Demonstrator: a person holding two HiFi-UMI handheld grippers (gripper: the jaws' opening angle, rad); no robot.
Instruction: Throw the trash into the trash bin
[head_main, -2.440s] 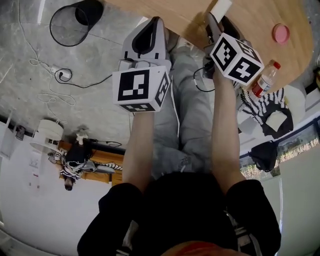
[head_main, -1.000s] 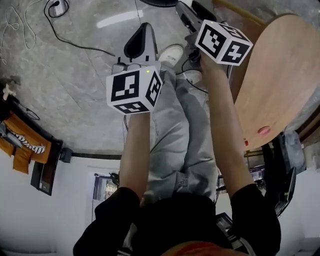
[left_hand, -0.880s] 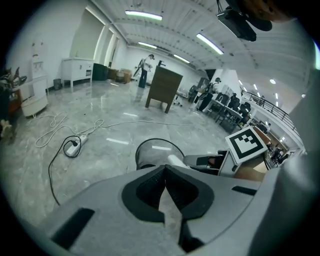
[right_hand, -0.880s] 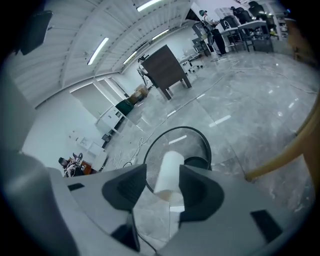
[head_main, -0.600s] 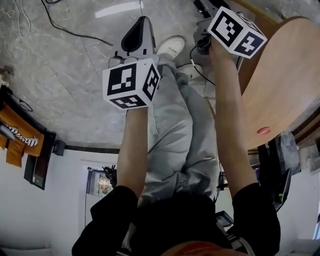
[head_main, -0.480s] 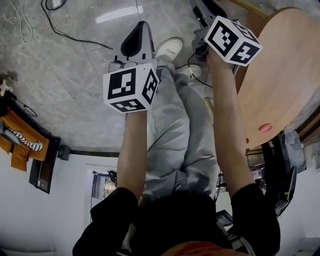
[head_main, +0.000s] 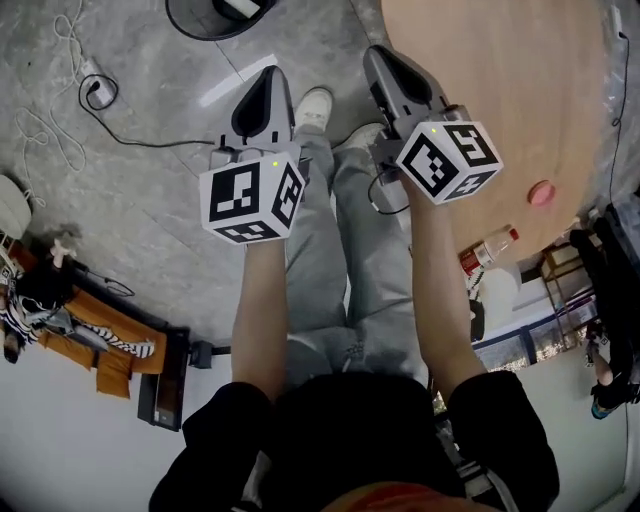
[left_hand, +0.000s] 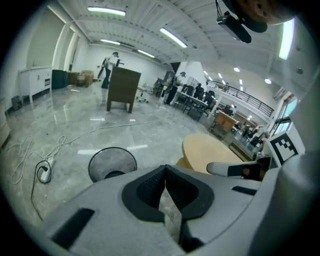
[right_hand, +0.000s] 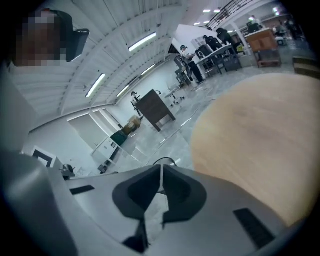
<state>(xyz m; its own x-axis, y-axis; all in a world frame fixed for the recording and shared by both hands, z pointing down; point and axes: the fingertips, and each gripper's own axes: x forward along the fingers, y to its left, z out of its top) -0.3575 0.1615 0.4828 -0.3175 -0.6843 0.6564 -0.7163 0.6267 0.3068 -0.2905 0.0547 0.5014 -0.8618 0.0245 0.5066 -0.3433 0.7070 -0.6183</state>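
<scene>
The black mesh trash bin (head_main: 200, 15) stands on the floor at the top of the head view, with something white inside it; in the left gripper view the bin (left_hand: 112, 165) is ahead and to the left. My left gripper (head_main: 265, 75) is in the air short of the bin, its jaws (left_hand: 165, 167) shut. My right gripper (head_main: 378, 55) hangs beside the round wooden table (head_main: 500, 70); its jaws (right_hand: 161, 167) have just been closing and now meet with nothing seen between the tips. A pale sliver shows behind each pair of pads; I cannot tell what it is.
A power strip (head_main: 95, 85) and loose cables lie on the floor left of the bin. A pink lid (head_main: 541, 193) sits on the table near its edge, and a bottle (head_main: 488, 250) shows below it. The person's shoes (head_main: 315, 105) are under the grippers.
The right gripper has left the bin's edge and now hangs beside the table. Both hands have shifted. The head view has swung, so the bin shows at the top again.
</scene>
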